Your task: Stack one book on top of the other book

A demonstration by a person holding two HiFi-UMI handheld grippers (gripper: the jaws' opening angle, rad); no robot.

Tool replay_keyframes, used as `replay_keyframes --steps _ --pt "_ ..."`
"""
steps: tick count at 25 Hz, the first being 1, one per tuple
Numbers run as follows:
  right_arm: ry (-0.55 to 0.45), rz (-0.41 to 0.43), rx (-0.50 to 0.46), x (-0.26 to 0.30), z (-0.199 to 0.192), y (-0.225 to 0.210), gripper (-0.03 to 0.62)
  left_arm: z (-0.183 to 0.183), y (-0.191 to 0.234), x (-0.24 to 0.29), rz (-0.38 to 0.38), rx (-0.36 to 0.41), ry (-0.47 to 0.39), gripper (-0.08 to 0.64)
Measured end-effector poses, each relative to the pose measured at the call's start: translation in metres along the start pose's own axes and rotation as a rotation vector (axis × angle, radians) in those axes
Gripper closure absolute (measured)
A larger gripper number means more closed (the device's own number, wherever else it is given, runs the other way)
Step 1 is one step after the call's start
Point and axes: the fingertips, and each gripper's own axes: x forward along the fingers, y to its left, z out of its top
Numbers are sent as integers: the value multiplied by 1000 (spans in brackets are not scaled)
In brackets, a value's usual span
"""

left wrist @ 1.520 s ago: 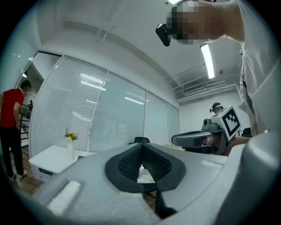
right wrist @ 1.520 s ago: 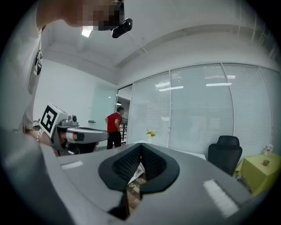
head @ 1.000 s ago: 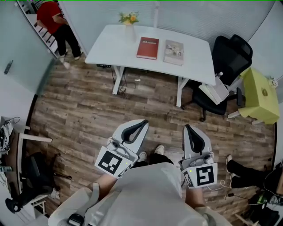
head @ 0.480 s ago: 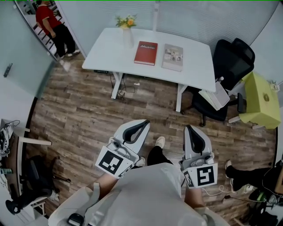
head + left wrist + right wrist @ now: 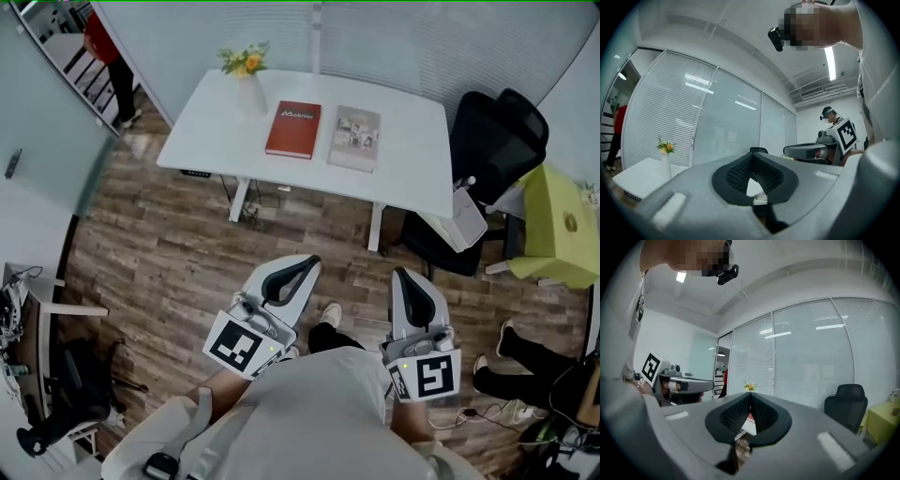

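**Head view.** Step in hand: approach; no book has been grasped yet. The red book (image 5: 293,129) and the grey book (image 5: 355,138) lie flat, side by side and apart, on the white worktop (image 5: 206,141), to the right of a vase of flowers (image 5: 247,80). The left tongs (image 5: 298,267) and right tongs (image 5: 405,277) are held level over the wooden floor (image 5: 169,244), well short of the worktop. Judged next move: close the remaining gap, open one pair of tongs, take one book by its edge and lift it over the other.

**Left gripper view.** The jaws are fully together with nothing between them. The worktop and vase show at lower left.

**Right gripper view.** The jaws are likewise closed and empty. The flowers show just above the tips, and an office chair (image 5: 847,405) stands to the right.

**Change from the earlier frame.** The worktop and both books now sit lower and larger in the head view, so the person has advanced. The books have not moved on the worktop.
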Motion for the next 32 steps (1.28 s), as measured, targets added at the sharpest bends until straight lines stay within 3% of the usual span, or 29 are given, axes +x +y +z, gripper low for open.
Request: replay_keyframes --steps 14,24,32 --pt "8 28 22 52 -12 -114 588 -7 15 123 23 3 15 558" --pt "18 55 29 92 -18 -138 588 -14 46 157 54 -7 27 558" --pt "33 54 10 152 -23 -151 588 -18 101 190 51 -6 25 558"
